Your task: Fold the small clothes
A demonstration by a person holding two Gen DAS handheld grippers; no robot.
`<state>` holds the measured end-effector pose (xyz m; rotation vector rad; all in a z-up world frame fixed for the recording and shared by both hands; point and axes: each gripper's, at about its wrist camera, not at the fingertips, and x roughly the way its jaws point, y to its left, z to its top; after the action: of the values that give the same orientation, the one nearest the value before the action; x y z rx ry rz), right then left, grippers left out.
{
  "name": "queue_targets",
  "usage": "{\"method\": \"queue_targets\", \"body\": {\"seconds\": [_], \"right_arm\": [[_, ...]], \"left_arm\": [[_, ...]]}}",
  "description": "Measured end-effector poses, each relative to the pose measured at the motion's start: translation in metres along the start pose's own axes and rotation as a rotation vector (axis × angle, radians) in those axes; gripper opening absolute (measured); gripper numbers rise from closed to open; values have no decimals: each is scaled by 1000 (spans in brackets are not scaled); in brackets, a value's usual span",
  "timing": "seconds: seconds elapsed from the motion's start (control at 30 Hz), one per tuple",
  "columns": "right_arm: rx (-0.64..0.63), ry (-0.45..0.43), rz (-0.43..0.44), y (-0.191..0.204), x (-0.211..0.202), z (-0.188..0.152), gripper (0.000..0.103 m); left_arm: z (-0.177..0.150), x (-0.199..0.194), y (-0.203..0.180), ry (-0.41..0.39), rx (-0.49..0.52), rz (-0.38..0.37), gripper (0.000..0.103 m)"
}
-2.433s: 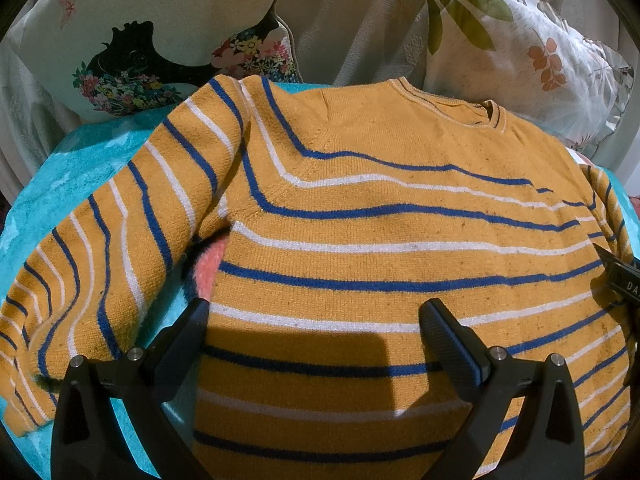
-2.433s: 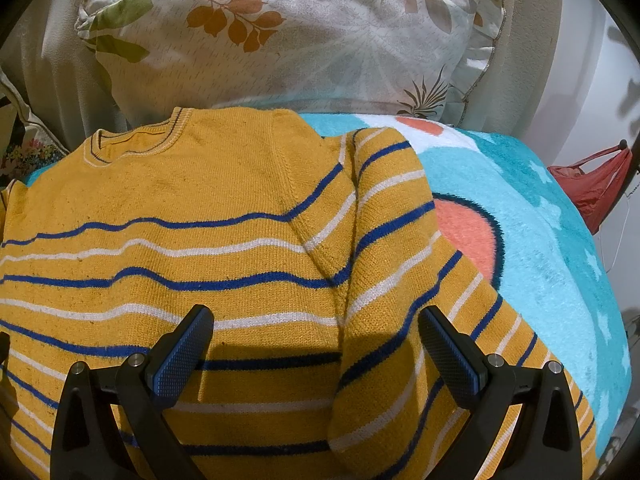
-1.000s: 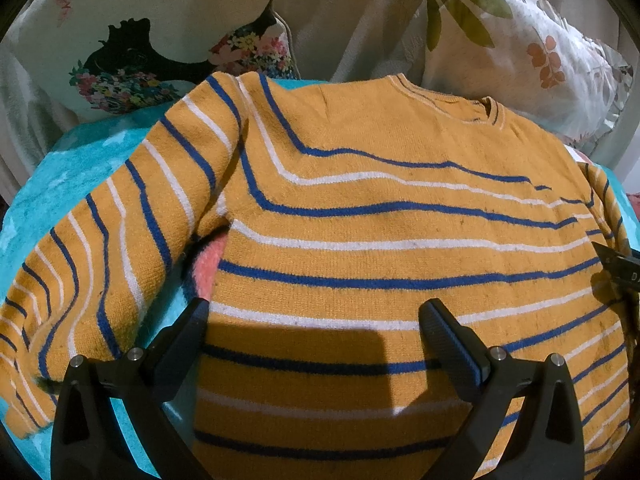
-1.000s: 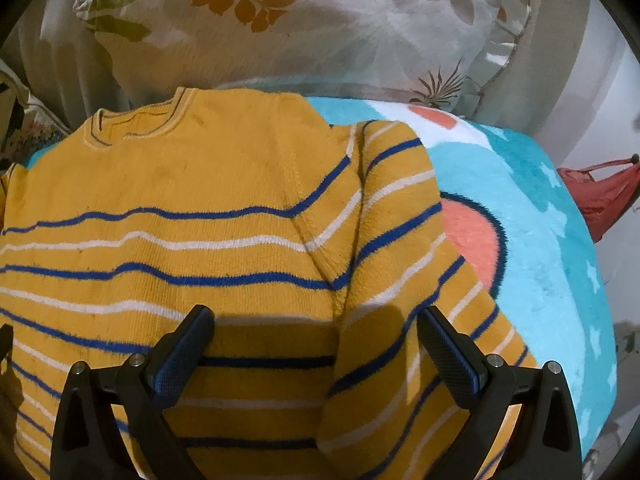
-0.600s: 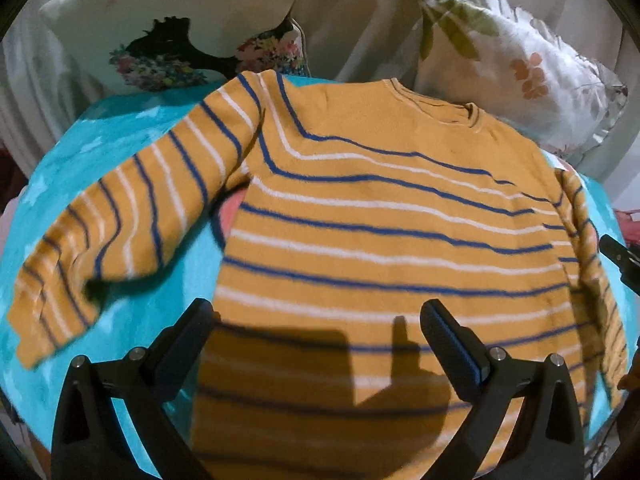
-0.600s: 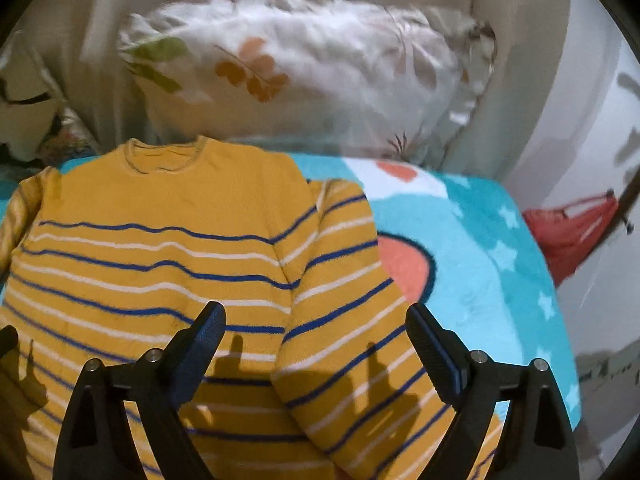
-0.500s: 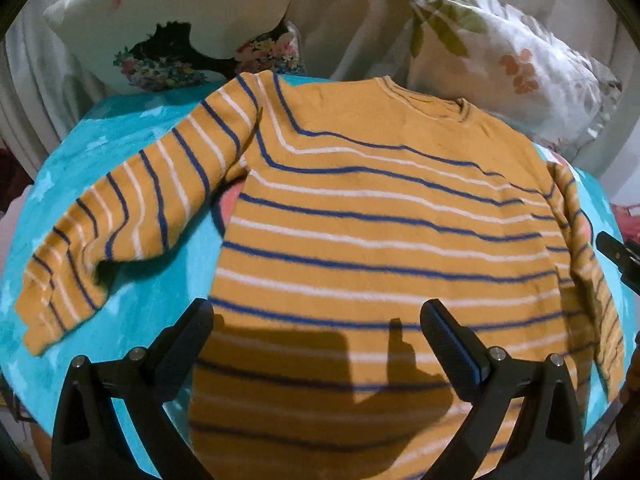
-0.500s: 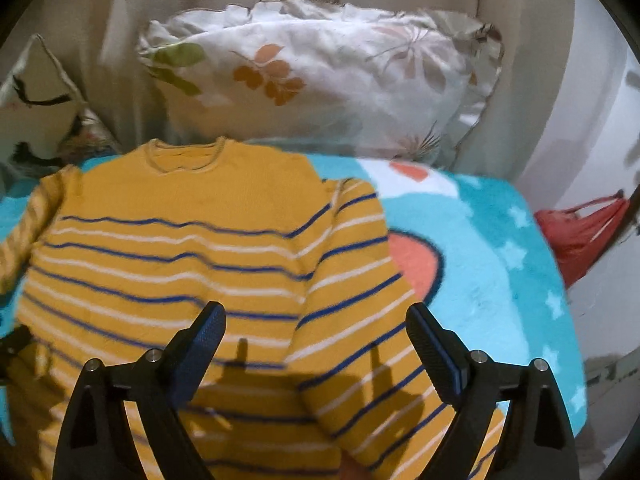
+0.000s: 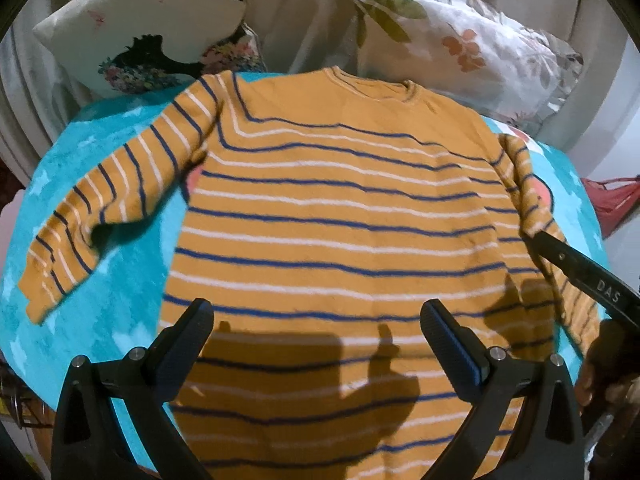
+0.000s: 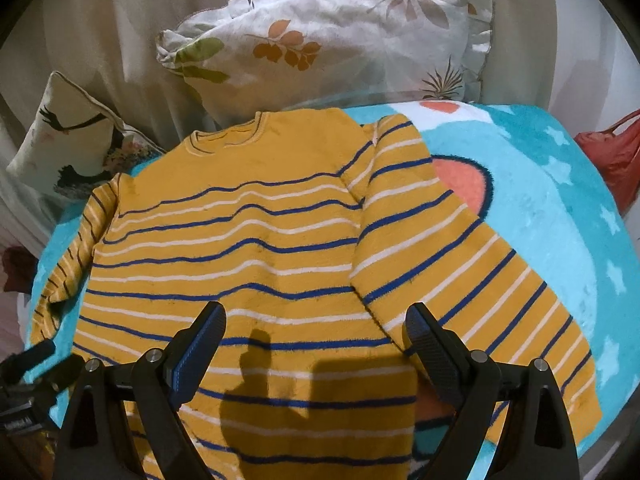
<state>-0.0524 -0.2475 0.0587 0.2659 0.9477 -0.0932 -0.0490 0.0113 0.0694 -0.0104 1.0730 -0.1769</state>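
A small mustard-yellow sweater (image 9: 340, 220) (image 10: 248, 240) with blue and white stripes lies flat on a turquoise blanket (image 9: 104, 312) (image 10: 552, 208), neck towards the pillows, both sleeves spread out to the sides. My left gripper (image 9: 316, 320) hovers open above the sweater's lower body, holding nothing. My right gripper (image 10: 316, 324) is open too, above the lower body near the right sleeve (image 10: 460, 264). The left sleeve (image 9: 116, 200) angles down to the left. One finger of the right gripper shows at the right edge of the left wrist view.
Two patterned pillows (image 9: 460, 36) (image 9: 140, 28) lean against a beige curtain behind the sweater. A red bag (image 10: 612, 156) hangs beyond the blanket's right edge. A hand (image 9: 608, 372) shows at the lower right of the left wrist view.
Both grippers have pulled back and risen away from the sweater, so the whole garment and both sleeves now show. They stayed open; the sweater has not moved.
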Motion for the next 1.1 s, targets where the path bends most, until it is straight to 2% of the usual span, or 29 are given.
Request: {"method": "queue_targets", "body": {"seconds": [0.17, 0.27, 0.33, 0.53, 0.63, 0.73, 0.8, 1.0, 1.1], "right_arm": [[32, 48, 11, -10, 0, 0, 93], [57, 81, 30, -22, 0, 0, 87], [62, 72, 28, -34, -6, 1, 85], [188, 3, -70, -125, -42, -6, 84], [291, 17, -133, -175, -53, -27, 83], [354, 47, -160, -201, -51, -47, 82], [369, 63, -173, -207, -49, -57, 81], [303, 24, -304, -222, -53, -72, 81], [314, 43, -214, -222, -48, -74, 80]], "left_arm": [[-8, 1, -16, 16, 26, 0, 103], [-11, 0, -23, 29, 22, -5, 103], [-15, -3, -29, 31, 13, -3, 103], [-28, -13, -54, 12, 38, -35, 103], [-28, -12, -64, 12, 51, -43, 103], [-24, -11, -73, 10, 50, -55, 103], [-20, -10, -80, 7, 54, -61, 103], [-15, -5, -101, 7, 101, -66, 103], [-14, -3, -106, 14, 106, -67, 103]]}}
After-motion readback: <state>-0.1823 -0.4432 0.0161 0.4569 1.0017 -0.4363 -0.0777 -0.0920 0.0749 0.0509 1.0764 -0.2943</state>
